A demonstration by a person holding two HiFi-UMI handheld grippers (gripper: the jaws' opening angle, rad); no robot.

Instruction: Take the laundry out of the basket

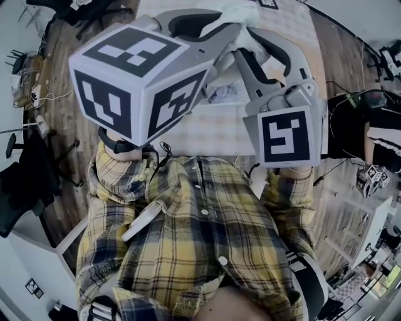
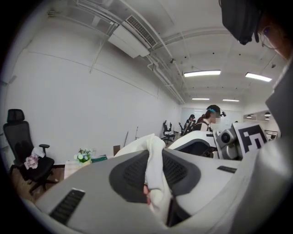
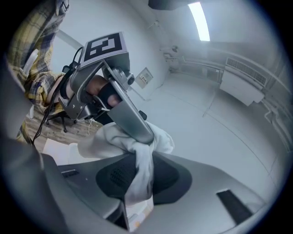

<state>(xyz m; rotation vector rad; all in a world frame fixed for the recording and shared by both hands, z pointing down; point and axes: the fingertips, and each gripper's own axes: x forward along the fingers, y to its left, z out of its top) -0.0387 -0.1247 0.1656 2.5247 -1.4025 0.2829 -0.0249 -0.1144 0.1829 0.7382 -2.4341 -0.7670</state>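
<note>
A white garment (image 1: 241,14) hangs bunched between my two grippers, which are raised high, close to the head camera. My left gripper (image 1: 227,28) is shut on a fold of the white garment (image 2: 154,176), pinched between its dark pads. My right gripper (image 1: 252,45) is shut on another fold of the same garment (image 3: 139,173), which drapes over the left gripper's finger (image 3: 130,116). From the left gripper view the right gripper's marker cube (image 2: 249,137) sits just to the right. No basket is in view.
Below the grippers lies a table with a pale checked cover (image 1: 213,131). The person's yellow plaid shirt (image 1: 200,238) fills the lower head view. A black office chair (image 2: 25,157), a small flower pot (image 2: 83,155) and another person (image 2: 208,121) stand farther off.
</note>
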